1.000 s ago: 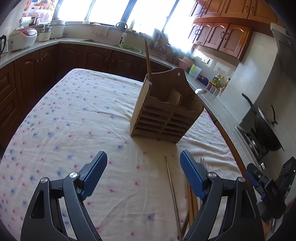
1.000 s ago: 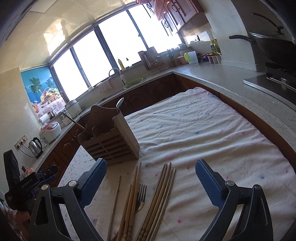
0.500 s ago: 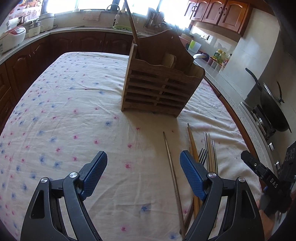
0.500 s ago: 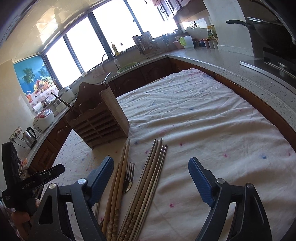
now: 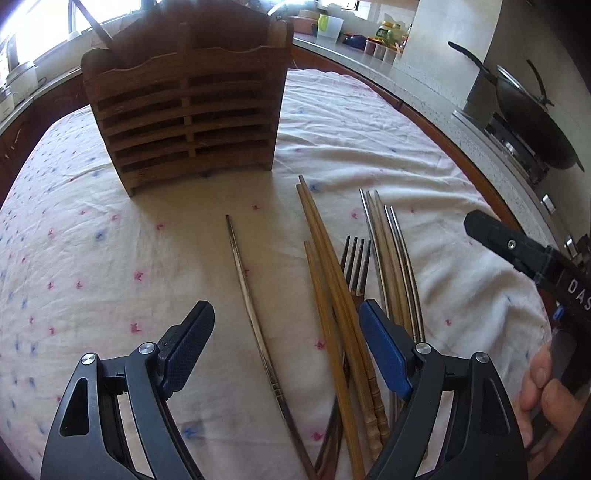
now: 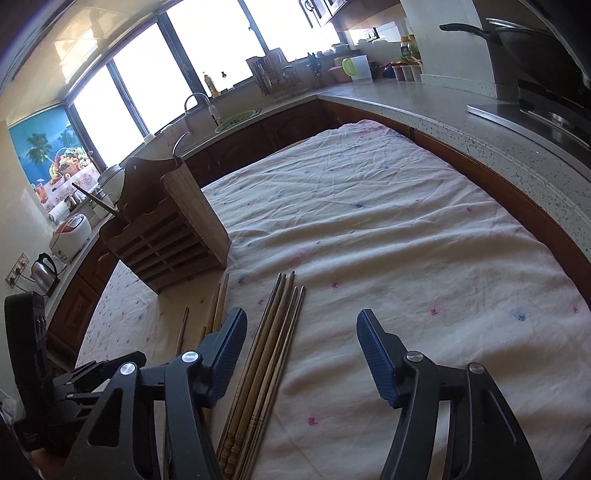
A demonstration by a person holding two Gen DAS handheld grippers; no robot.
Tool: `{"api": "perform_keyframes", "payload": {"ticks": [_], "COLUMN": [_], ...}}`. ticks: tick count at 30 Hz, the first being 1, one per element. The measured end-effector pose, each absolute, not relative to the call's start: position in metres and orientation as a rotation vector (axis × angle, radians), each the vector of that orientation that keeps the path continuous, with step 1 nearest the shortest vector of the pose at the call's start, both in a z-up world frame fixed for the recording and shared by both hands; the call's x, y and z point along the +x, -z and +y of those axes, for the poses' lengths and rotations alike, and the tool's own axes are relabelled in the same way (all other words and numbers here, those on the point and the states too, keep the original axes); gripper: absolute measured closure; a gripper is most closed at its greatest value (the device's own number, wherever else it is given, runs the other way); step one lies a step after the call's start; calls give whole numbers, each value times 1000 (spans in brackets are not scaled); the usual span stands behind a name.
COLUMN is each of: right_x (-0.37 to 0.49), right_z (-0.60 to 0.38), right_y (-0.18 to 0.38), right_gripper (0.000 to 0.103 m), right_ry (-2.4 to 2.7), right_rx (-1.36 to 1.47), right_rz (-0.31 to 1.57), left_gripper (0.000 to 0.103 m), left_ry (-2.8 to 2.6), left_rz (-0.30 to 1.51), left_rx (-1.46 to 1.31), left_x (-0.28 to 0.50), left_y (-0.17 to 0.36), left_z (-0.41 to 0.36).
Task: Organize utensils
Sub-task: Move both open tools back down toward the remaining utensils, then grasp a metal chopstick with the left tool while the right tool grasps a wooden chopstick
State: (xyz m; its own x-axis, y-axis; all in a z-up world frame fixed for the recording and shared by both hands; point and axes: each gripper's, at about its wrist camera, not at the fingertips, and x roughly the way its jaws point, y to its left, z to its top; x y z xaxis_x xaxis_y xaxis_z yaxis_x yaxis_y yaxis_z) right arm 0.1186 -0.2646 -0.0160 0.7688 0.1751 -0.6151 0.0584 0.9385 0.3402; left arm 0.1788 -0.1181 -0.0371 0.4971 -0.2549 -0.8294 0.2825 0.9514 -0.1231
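Kitchen counters are ringing a cloth-covered tabletop [image 6: 388,229]. Most of the job seems to be waiting: one stick and a spoon are standing in the caddy [image 5: 184,110], while chopsticks [image 5: 332,280] and a fork [image 5: 356,266] are lying loose just before it. Left gripper [image 5: 286,350] and right gripper [image 6: 301,354] are hanging over them, jaws spread and holding nothing. Cloth is lying open rightward; the near edge is close.

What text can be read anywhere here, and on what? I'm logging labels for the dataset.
"DAS", cut off by the frame edge: white letters on the black body of the right gripper, seen from the left wrist.
Jars and bottles on the counter: labels too small and blurred to read.
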Motion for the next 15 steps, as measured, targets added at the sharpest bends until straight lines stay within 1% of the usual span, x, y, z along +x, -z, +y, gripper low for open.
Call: {"api": "perform_keyframes", "payload": {"ticks": [4,5,12,14,15], "right_x": [121,122,134,138,141], "right_z": [-266,-265,-248,-237,-231], "right_y": [16,17,27,31,34], "right_gripper": [44,46,56,63,65], "right_ry": [-64,-66,-113,-134,-142], "right_rx": [354,355,310,281,264], "right_rz": [700,703,768,793,806], "left_gripper": [29,32,33,33,33], "left_ry": [269,243,203,200,204], "left_rz": [994,1002,1002,1001,1002], "left_rx": [63,81,34,-1,-24], "left_x": [180,182,177,176,175], "left_y": [41,43,46,44,43], "left_z": [-109,-103,-48,-36,-31]}}
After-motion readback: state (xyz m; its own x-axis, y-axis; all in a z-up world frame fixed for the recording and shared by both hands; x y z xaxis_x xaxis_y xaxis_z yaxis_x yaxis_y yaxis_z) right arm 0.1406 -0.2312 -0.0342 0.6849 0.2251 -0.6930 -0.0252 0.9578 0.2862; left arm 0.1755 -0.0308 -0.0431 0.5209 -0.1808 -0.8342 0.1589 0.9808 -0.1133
